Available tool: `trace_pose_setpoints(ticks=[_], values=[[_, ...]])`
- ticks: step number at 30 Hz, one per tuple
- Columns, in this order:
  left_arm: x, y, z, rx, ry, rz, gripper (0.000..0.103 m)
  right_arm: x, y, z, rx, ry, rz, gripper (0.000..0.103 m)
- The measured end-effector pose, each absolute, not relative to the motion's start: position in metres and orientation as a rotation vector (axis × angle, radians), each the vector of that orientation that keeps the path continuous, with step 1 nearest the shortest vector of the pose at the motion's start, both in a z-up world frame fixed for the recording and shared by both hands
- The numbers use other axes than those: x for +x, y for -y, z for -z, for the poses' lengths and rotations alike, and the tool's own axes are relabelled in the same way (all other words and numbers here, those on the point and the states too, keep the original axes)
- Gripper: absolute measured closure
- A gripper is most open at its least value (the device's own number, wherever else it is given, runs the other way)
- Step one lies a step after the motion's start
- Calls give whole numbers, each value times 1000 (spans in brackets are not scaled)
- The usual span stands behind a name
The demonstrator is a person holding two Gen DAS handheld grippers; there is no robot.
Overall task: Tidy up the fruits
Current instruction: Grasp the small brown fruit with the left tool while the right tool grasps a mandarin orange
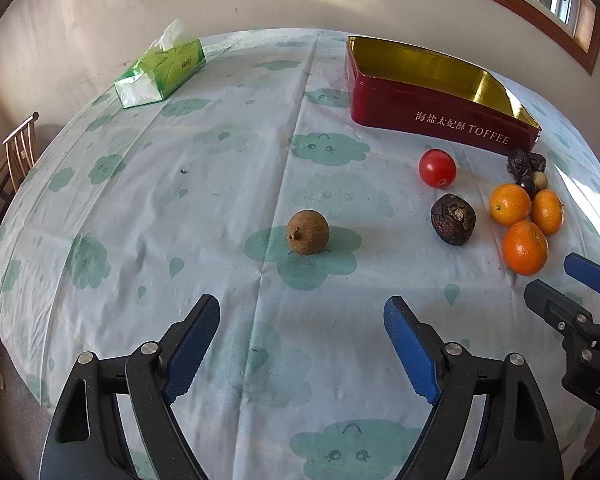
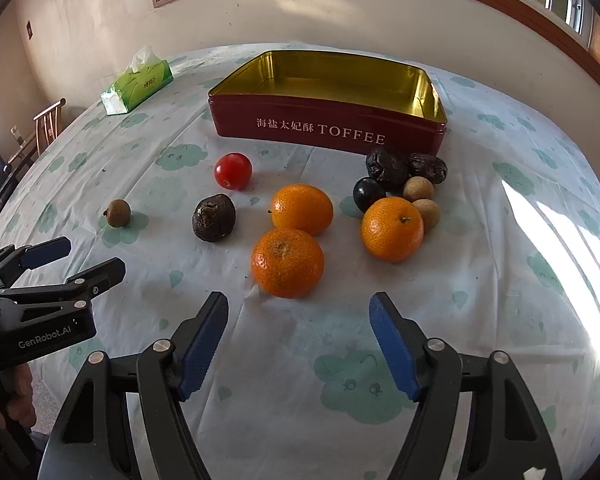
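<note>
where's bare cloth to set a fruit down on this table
Bare: the wide stretch between the tissue pack, the toffee tin and the lone longan; also the near cloth by both grippers. Crowded: oranges, dates and longans before the tin.

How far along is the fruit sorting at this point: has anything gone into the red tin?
Nothing looks done: the red toffee tin with gold interior is empty. Both the left hand-held gripper and right hand-held gripper are open with nothing between their fingers. Still on the cloud-print tablecloth: three oranges, a red tomato, a brown round fruit and the dark fruits near the tin.
</note>
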State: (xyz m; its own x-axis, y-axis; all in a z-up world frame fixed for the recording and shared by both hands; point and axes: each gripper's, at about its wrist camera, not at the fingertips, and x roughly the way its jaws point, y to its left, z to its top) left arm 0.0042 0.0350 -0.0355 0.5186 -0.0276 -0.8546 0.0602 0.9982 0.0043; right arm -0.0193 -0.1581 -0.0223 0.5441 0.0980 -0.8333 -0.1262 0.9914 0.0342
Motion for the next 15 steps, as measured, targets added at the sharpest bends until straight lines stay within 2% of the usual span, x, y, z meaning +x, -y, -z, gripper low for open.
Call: trace_pose_setpoints(ticks=[10, 12, 15], values=[[19, -39, 36, 31, -1019, 59, 23, 1, 153, 31, -26, -999, -142, 40], [23, -40, 36, 32, -1014, 59, 24, 5, 152, 33, -23, -1003, -142, 50], [28, -40, 37, 38, -1017, 56, 25, 8, 151, 37, -14, -1009, -149, 57]])
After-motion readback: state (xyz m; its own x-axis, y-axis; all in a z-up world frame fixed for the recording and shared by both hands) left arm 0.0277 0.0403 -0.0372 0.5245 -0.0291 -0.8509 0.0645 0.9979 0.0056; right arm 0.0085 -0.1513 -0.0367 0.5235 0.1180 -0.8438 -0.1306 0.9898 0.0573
